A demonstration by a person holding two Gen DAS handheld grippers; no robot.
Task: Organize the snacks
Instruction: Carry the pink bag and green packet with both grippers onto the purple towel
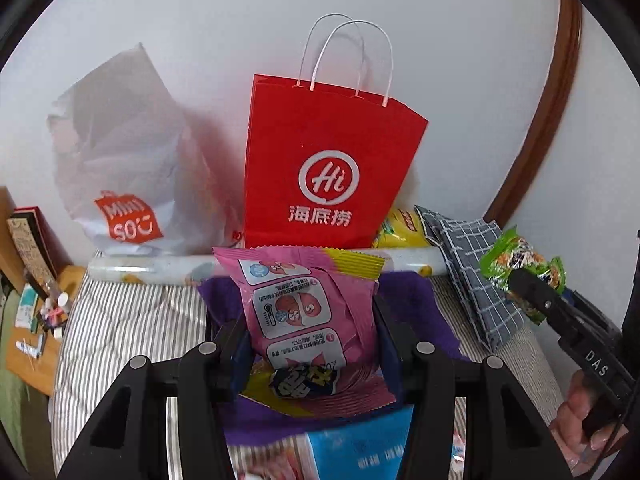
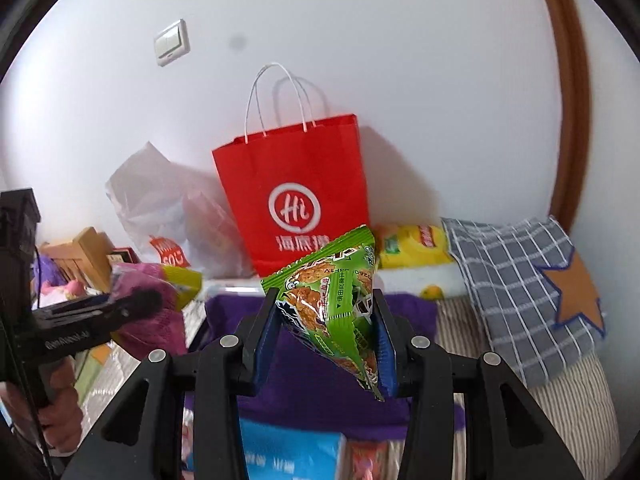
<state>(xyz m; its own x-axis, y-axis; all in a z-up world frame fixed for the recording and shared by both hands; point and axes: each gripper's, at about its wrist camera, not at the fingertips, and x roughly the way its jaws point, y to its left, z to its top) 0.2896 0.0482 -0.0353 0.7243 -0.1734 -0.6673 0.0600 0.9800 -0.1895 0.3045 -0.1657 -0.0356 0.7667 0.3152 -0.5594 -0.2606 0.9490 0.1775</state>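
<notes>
Pink foil is filling our left-wrist view: we are clenching the left gripper [image 1: 310, 320] on a pink snack packet [image 1: 308, 312], its jaws pressing the packet from both sides and holding it upright above a purple cloth [image 1: 416, 308] on the striped bed [image 1: 132, 320]. In our right gripper [image 2: 326, 320] we are gripping a green snack packet [image 2: 332, 304], tilted with one corner pointing down between the jaws. Both packets are hanging in the air in front of a red paper bag [image 1: 328, 168] that is standing upright against the white wall. A white plastic bag [image 1: 120, 168] is slumping just beside the red one on its left, and a yellow packet [image 2: 412, 244] is lying at its right, next to a grey checked cloth [image 2: 512, 280] with an orange star. A blue packet [image 1: 360, 448] is lying on the bed below our left gripper
</notes>
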